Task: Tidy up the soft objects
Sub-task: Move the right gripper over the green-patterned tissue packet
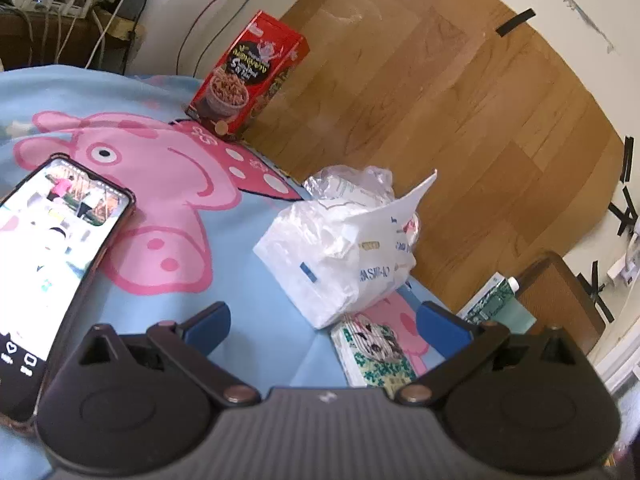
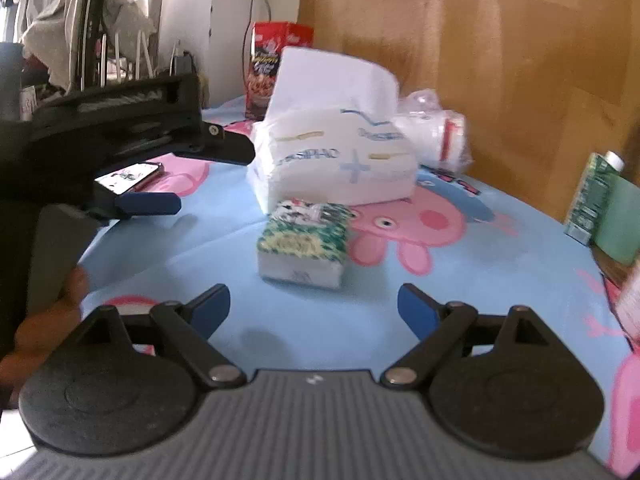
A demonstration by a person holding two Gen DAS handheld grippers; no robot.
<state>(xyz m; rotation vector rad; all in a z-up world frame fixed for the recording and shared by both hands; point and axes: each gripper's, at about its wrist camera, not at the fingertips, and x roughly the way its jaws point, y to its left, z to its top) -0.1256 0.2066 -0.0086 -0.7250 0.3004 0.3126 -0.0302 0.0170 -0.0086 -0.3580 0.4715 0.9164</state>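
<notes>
Tissue packs wait on the table (image 2: 224,256) as you bring both tools in, neither holding anything. Your right hand-held gripper (image 2: 314,310) hovers low with its jaws spread wide, lined up on the small green pack (image 2: 304,242), which lies flat just in front of the big white pack (image 2: 336,156); the two look to be touching or nearly so. Your left hand-held gripper (image 1: 324,320) is equally wide open above the cloth, the white pack (image 1: 340,256) ahead of it and the green pack (image 1: 374,352) near its right finger. This reads as the approach before a first pick: the next move likely calls for sliding the right jaws around the green pack's sides and closing gently, since it will squash. Behind the white pack sits a crinkled clear bag (image 2: 436,136) with a white roll inside. No bin shows. Nearby are a phone (image 1: 56,264), a cereal box (image 1: 248,76) and a green carton (image 2: 592,200).
</notes>
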